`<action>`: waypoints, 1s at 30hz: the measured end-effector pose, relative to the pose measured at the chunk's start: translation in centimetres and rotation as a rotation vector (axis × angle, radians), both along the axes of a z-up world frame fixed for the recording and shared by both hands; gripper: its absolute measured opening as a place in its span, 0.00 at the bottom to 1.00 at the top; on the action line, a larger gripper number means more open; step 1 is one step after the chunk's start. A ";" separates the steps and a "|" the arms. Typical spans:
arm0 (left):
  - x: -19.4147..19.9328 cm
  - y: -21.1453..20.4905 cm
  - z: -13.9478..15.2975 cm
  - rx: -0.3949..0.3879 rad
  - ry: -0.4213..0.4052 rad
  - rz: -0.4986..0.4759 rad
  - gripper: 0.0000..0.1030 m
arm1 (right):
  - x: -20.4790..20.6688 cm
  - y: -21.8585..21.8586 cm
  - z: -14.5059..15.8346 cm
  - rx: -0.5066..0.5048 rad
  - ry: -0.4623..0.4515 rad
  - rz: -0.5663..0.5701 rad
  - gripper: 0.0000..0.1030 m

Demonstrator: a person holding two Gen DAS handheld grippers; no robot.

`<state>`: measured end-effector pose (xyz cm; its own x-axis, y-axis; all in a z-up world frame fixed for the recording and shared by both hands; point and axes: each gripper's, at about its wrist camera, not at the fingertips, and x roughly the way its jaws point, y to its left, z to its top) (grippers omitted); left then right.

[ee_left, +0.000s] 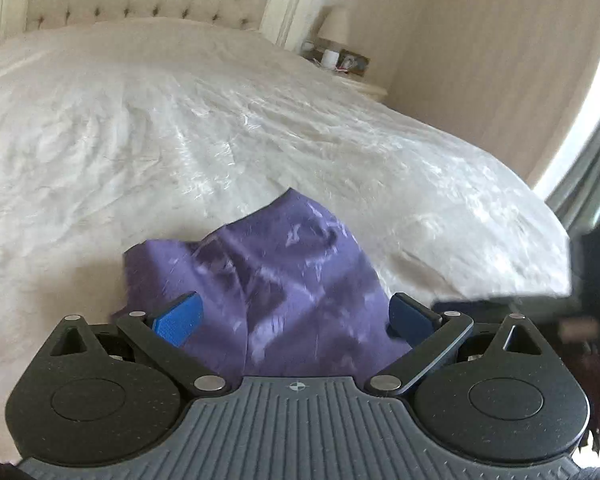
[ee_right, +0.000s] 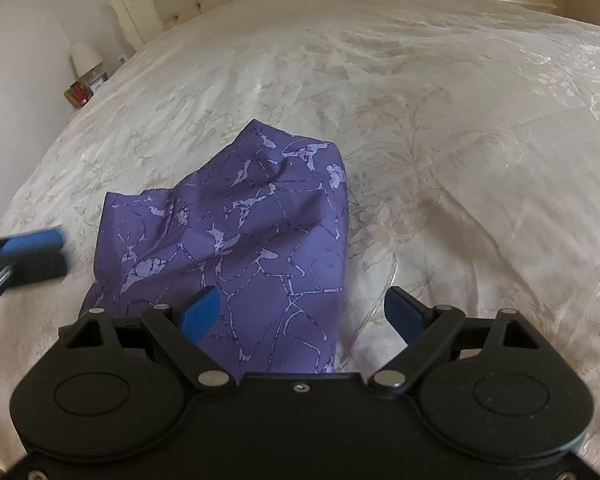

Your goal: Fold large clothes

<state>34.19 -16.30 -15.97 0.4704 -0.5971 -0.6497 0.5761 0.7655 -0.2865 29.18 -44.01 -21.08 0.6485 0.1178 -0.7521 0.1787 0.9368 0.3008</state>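
The purple garment (ee_right: pixel 244 240) lies bunched on the bed (ee_right: pixel 440 120), toward six o'clock in both views. The right claw (ee_right: pixel 304 312) and left claw (ee_left: pixel 296 316) both gape wide, holding nothing. Each should pinch a separate edge, then spread the cloth flat before folding.

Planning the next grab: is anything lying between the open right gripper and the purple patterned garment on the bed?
Nothing visible. The right gripper hangs open directly over the purple patterned garment, which lies on the white bedspread.

Open bedspread (ee_right: pixel 440 128) all around, purple garment (ee_right: pixel 260 232) bunched mid-bed
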 end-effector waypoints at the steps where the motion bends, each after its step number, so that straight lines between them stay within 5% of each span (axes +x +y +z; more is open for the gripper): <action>1: 1.0 -0.4 -0.9 -0.007 0.015 0.020 0.98 | 0.0 0.0 0.0 -0.006 -0.001 0.004 0.88; 4: 3.8 0.2 -4.2 0.037 0.118 0.135 0.98 | 0.3 -0.1 0.1 -0.017 -0.004 0.010 0.88; 7: 6.0 1.9 -8.0 0.163 0.255 0.269 1.00 | 1.0 -0.4 0.3 -0.030 -0.015 0.025 0.88; 10: 6.3 4.3 -9.6 0.032 0.366 0.326 1.00 | 2.9 -1.1 0.5 -0.038 -0.033 0.041 0.89; 15: 5.6 4.6 -10.1 0.001 0.368 0.349 1.00 | 8.2 -2.6 0.1 -0.041 -0.049 0.020 0.90; 23: 6.4 7.2 -9.2 -0.039 0.343 0.405 1.00 | 16.4 -3.6 -3.6 -0.127 0.131 0.022 0.98; 27: 6.7 8.2 -8.1 -0.044 0.299 0.424 1.00 | 16.0 -3.7 -2.7 -0.127 0.101 0.038 0.98; 30: 6.5 9.0 -6.5 -0.088 0.240 0.484 0.99 | 14.1 -4.5 -0.3 -0.062 -0.010 -0.010 0.98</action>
<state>40.67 -7.34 -22.45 0.5494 -0.4064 -0.7300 0.0748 0.8941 -0.4415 43.32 -48.53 -21.39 0.6568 0.0646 -0.7513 0.1853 0.9520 0.2438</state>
